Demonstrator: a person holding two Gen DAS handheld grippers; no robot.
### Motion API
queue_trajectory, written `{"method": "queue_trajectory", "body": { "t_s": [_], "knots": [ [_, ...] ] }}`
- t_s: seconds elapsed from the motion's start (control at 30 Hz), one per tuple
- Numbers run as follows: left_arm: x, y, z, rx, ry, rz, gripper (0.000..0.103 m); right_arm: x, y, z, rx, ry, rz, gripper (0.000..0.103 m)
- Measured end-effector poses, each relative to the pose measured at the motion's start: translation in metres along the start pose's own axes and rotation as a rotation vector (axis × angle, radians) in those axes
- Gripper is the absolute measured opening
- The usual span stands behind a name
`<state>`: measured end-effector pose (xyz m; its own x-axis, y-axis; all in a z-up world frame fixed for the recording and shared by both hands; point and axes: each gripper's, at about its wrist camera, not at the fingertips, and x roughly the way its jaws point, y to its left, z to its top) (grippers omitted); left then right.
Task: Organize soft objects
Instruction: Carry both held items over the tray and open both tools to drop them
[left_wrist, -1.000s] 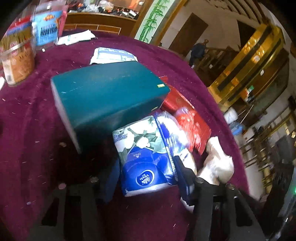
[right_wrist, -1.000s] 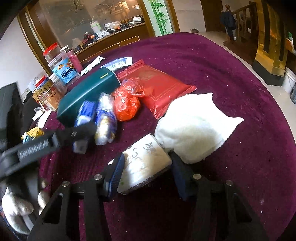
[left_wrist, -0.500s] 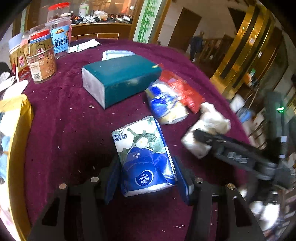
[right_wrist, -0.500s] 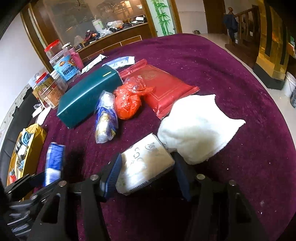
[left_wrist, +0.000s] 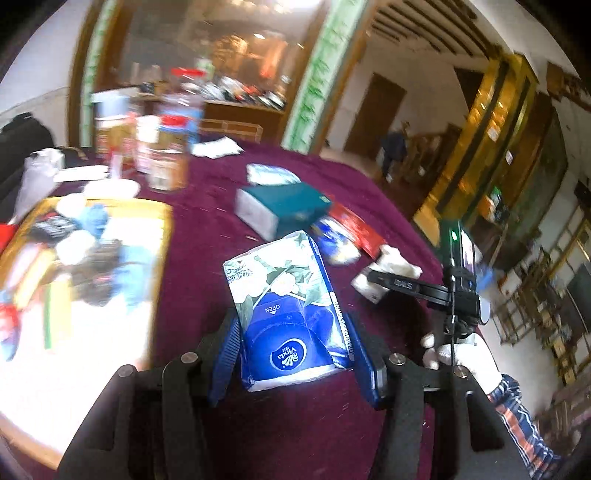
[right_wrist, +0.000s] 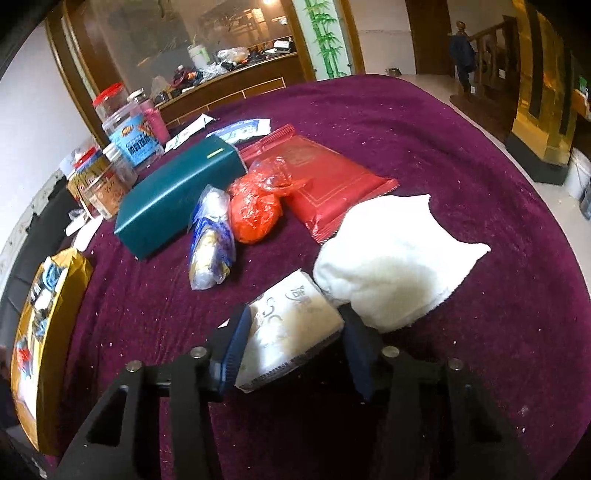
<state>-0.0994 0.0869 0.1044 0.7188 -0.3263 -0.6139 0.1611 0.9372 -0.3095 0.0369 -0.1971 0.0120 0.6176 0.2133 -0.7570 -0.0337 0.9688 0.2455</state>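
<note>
Left claw (left_wrist: 295, 354) clenched on Vinda tissue pack (left_wrist: 286, 314) — light, squashy, slick film; right claw (right_wrist: 291, 341) closing around white tissue pack (right_wrist: 288, 325) — grip mid-sides.

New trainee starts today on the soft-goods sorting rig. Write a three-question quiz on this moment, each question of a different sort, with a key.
1. True or false: the left gripper holds a red foil packet.
2. What lies between the right gripper fingers? A) the orange plastic bag B) the white tissue pack C) the green box
3. Fill in: the white towel lies on the purple ______.

Key:
1. False. It grips the blue Vinda tissue pack, lifted above the table.
2. B. The jaws are closing on that pack, which lies beside the towel.
3. Tablecloth.
</note>
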Motion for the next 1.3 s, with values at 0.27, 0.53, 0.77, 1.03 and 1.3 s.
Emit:
{"method": "queue_trajectory", "body": {
  "t_s": [0.27, 0.53, 0.77, 1.03, 1.3],
  "knots": [
    [-0.066, 0.103, -0.02, -0.169, -0.088, 0.138, 0.059, -0.029, 0.005, -0.021, 0.052, 0.019, 0.059, 0.034],
    [-0.064, 0.17, -0.047, -0.318, -0.034, 0.271, 0.06, -0.071, 0.071, -0.036, -0.084, 0.002, 0.137, 0.034],
    [-0.05, 0.18, -0.053, -0.293, 0.022, 0.295, 0.074, -0.078, 0.167, -0.043, -0.249, 0.047, 0.262, 0.034],
    [-0.097, 0.182, -0.057, -0.349, -0.1, 0.22, 0.079, -0.049, 0.291, -0.06, -0.408, 0.178, 0.399, 0.034],
    [-0.127, 0.192, -0.062, -0.325, -0.161, 0.239, 0.086, -0.004, 0.351, -0.075, -0.446, 0.283, 0.39, 0.034]
  ]
}}
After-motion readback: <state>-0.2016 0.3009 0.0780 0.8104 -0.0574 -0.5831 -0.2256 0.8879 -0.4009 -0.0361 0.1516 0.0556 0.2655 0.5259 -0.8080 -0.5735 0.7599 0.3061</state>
